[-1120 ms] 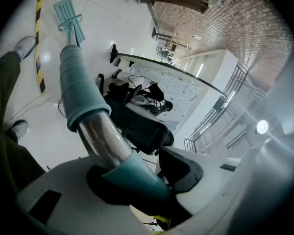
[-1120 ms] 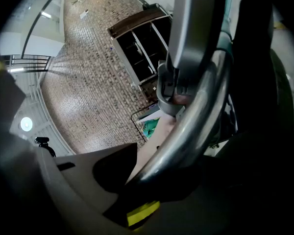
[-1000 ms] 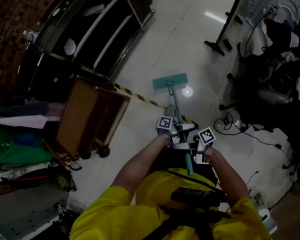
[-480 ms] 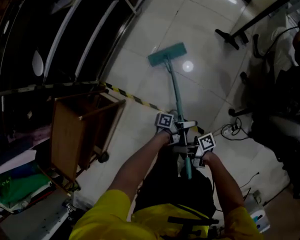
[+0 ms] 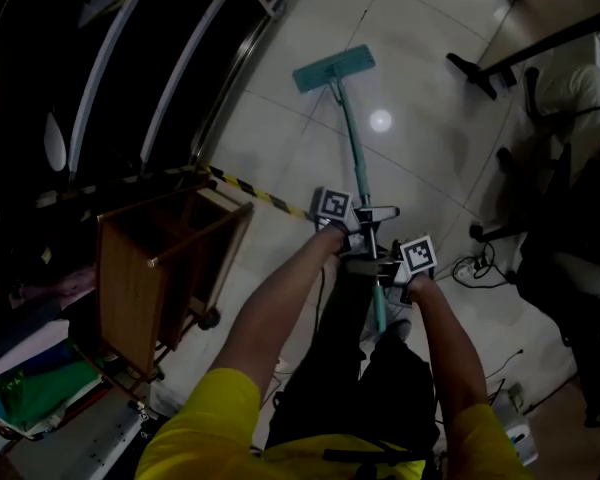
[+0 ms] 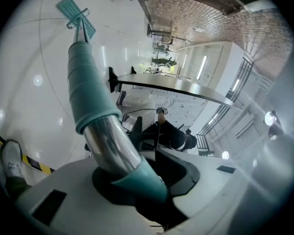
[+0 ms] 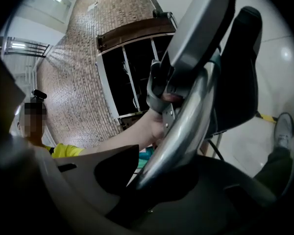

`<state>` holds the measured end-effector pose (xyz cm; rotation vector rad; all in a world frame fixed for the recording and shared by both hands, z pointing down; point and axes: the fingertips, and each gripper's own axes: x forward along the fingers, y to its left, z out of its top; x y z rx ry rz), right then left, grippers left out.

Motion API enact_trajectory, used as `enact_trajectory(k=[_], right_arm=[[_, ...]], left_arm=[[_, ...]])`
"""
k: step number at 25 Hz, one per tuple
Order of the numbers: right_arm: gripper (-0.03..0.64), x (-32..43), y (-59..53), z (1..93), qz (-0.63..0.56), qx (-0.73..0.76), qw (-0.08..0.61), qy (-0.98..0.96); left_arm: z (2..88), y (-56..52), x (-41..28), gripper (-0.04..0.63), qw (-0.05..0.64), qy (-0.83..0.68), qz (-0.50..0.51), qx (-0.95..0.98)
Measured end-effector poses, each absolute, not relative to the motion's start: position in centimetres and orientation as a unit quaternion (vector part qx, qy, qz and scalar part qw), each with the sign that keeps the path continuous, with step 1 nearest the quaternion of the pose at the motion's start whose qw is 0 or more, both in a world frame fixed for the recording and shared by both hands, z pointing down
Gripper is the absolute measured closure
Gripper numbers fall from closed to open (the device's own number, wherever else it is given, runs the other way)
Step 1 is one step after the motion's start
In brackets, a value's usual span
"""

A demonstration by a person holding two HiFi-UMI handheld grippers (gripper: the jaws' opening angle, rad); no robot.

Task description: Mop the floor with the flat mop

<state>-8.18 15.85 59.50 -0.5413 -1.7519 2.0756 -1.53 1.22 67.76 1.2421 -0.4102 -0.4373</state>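
The flat mop's teal head (image 5: 332, 68) lies on the glossy white tiles far ahead of me. Its handle (image 5: 352, 153) slants back to my hands. My left gripper (image 5: 361, 226) holds the handle higher up, and my right gripper (image 5: 385, 271) holds it just behind, near the end. In the left gripper view the silver and teal handle (image 6: 95, 111) runs through the left gripper (image 6: 137, 182), out to the mop head (image 6: 76, 16). In the right gripper view the silver tube (image 7: 186, 126) crosses the right gripper (image 7: 159, 177). Both pairs of jaws are closing on the handle.
A wooden cart (image 5: 160, 268) stands to my left, in front of dark glass cabinets (image 5: 110, 78). Black-and-yellow tape (image 5: 250, 190) crosses the floor. Office chairs (image 5: 570, 268), cables with a power strip (image 5: 470, 263) and a stand's feet (image 5: 480, 73) crowd the right side.
The mop head has slid farther away from me across the tiles. Both grippers have gone forward and lower with the handle, and the cart now sits closer at my left.
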Motion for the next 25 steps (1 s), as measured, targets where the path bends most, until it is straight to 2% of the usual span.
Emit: enact_trajectory(k=[5, 8, 13, 17, 22, 25], right_arm=[[0.509, -11.6, 11.7, 62.0, 0.734, -0.184, 0.187, -0.626], [0.522, -11.3, 13.1, 60.8, 0.748, -0.188, 0.172, -0.612], [0.517, -5.0, 25.7, 56.4, 0.750, -0.204, 0.239, -0.582], [0.517, -0.9, 31.8, 53.1, 0.771, -0.163, 0.213, -0.578], [0.523, -1.8, 24.7, 57.4, 0.753, -0.124, 0.168, -0.624], [0.523, -4.2, 17.2, 61.1, 0.738, -0.130, 0.150, -0.646]], left_arm=[[70.8, -3.3, -4.7, 0.474, 0.755, -0.185, -0.167, 0.606], [71.0, -2.5, -4.6, 0.491, 0.743, -0.210, -0.161, 0.615], [67.5, 10.4, 3.0, 0.500, 0.797, -0.191, -0.105, 0.563], [64.1, 17.6, 8.5, 0.509, 0.803, -0.171, -0.151, 0.550], [65.8, 9.5, 7.1, 0.511, 0.750, -0.164, -0.197, 0.610], [68.6, 3.0, 4.8, 0.509, 0.799, -0.158, -0.186, 0.550]])
